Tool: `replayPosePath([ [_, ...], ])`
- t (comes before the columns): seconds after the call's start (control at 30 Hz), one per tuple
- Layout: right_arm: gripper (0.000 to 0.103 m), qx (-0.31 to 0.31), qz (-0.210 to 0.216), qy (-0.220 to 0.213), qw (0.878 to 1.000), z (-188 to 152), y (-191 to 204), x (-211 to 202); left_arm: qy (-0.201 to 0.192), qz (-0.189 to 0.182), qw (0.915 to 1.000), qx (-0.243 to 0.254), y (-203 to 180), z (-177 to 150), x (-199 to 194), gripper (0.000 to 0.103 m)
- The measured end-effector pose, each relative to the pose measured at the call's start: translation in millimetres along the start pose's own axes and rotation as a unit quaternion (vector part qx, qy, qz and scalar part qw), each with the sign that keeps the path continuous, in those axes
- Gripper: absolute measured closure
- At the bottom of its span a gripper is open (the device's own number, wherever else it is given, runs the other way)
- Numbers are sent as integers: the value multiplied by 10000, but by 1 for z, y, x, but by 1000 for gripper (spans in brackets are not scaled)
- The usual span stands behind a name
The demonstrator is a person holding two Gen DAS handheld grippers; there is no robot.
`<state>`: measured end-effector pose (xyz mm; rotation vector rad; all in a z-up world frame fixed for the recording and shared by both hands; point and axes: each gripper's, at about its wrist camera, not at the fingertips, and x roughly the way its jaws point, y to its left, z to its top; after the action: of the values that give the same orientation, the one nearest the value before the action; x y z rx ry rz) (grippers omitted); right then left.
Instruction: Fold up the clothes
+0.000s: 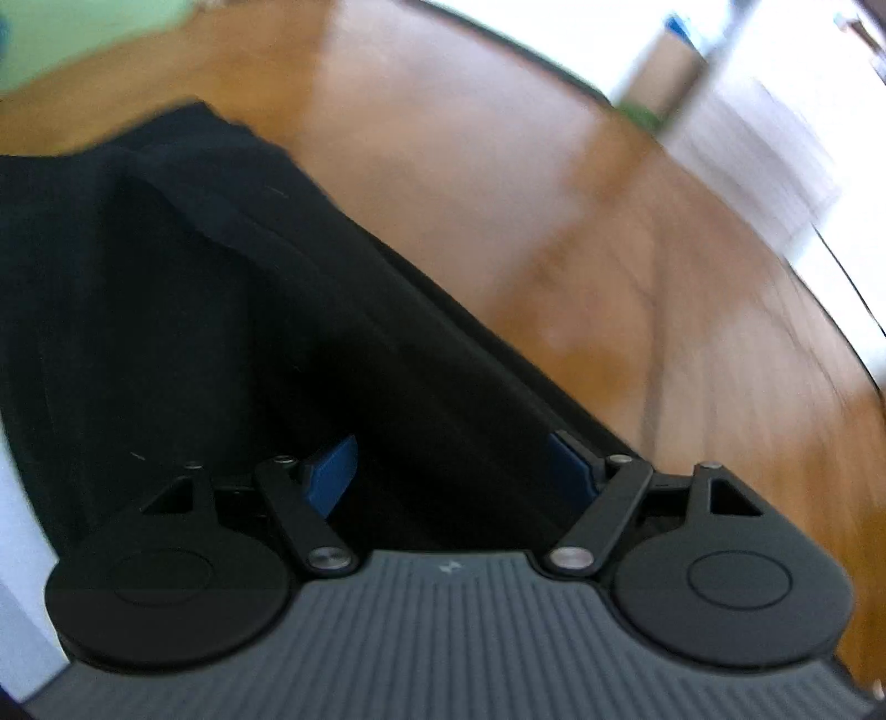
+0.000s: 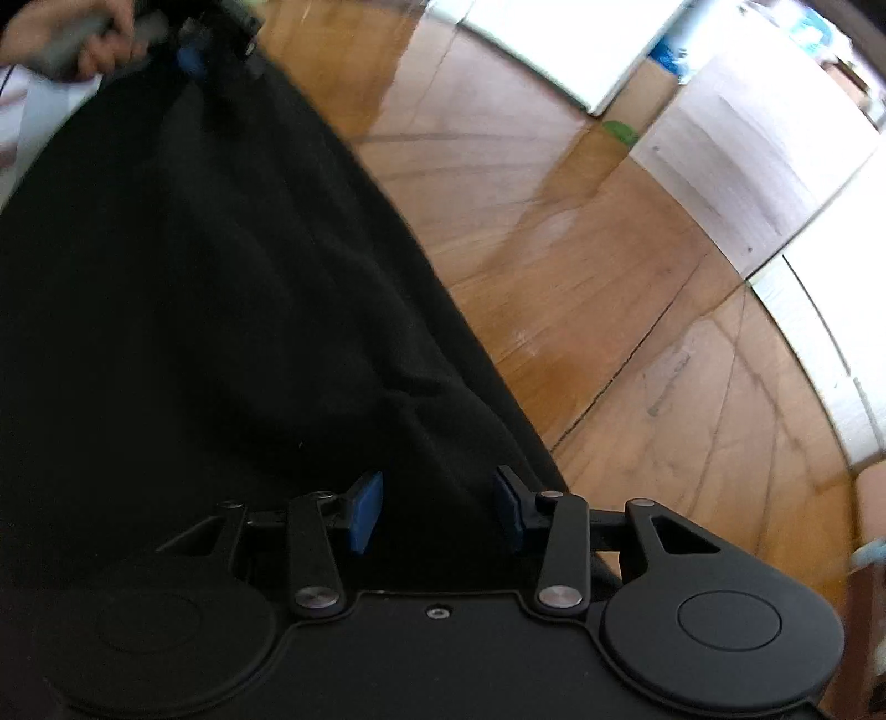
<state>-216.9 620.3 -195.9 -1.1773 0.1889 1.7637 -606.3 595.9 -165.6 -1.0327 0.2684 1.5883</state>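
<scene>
Both wrist views are blurred. A black garment lies on a wooden floor, its folds too dark to read and its left side cut off. The left gripper is spread wide over the cloth's edge; the right gripper stands partly open — cloth lies between its blue pads, contact unclear. A small pale mark on the left gripper's body is unreadable. Far off, a hand grips a handle.
</scene>
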Motion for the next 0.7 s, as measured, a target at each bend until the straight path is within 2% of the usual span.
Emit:
replayPosePath([
  [0.1,55,218,158,-61,9996,-10,0,-1,102,-189,9995,231,3,-7,4,27],
  [0.13,55,289,183,-68,9994,-10,-2,0,77,-144,9989,448,-1,-9,5,29],
  [0.17,55,267,210,-61,9994,-10,-1,2,79,-88,9979,632,-6,-10,5,36],
  [0.2,56,244,237,-53,9994,-10,0,4,72,-79,9968,788,-10,-13,5,51],
  [0.23,65,222,264,-46,9994,-9,1,6,130,-159,9956,912,-14,-14,7,92],
  [0.27,73,142,271,-46,9995,-8,2,9,152,-208,9944,1021,-17,-17,8,98],
  [0.37,87,58,184,-145,9997,-4,5,7,-138,-187,9930,1159,-21,-22,1,99],
  [0.47,89,586,298,-474,9967,-5,-6,-15,-365,-410,9933,1014,-23,-13,-17,99],
  [0.5,89,901,489,-616,9928,-6,-15,-25,-390,-521,9935,930,-23,-7,-23,99],
  [0.53,89,1284,757,-759,9859,-8,-26,-35,-415,-633,9935,846,-22,-1,-29,99],
  [0.57,89,1814,1193,-856,9724,-13,-42,-42,-440,-744,9933,762,-22,5,-35,99],
  [0.63,89,2811,1929,-1085,9338,-24,-71,-53,-422,-975,9929,537,-17,16,-45,99],
  [0.7,89,3440,2165,-1150,9064,-35,-95,-55,-329,-1173,9919,362,-11,26,-53,99],
])
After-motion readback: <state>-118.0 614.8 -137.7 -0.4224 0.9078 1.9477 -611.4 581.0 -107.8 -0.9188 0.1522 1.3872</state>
